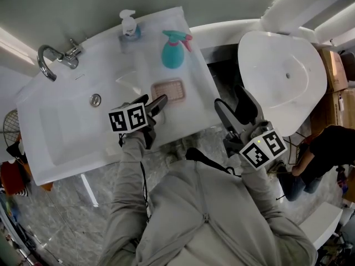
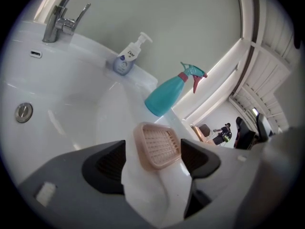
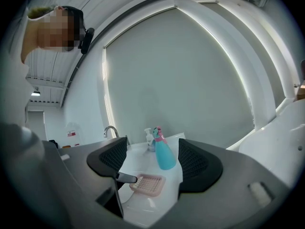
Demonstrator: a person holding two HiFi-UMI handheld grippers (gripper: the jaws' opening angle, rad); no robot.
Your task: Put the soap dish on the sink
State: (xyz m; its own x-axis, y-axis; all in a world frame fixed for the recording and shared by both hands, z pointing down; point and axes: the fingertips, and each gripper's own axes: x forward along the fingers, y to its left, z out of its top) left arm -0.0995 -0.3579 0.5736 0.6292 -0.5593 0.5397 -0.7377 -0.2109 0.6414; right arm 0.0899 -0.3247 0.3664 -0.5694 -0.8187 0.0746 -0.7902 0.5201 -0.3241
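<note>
The pink slotted soap dish lies flat on the white sink's right-hand ledge, in front of the teal spray bottle. My left gripper stands open just short of it. In the left gripper view the soap dish sits between the left gripper's tips, with a gap at each pad. My right gripper hangs open and empty to the right of the sink. The right gripper looks across at the soap dish and at one left fingertip beside it.
A white pump bottle stands at the back of the ledge, and the chrome faucet and the drain lie to the left. A white toilet stands to the right. A person crouches near cardboard boxes at far right.
</note>
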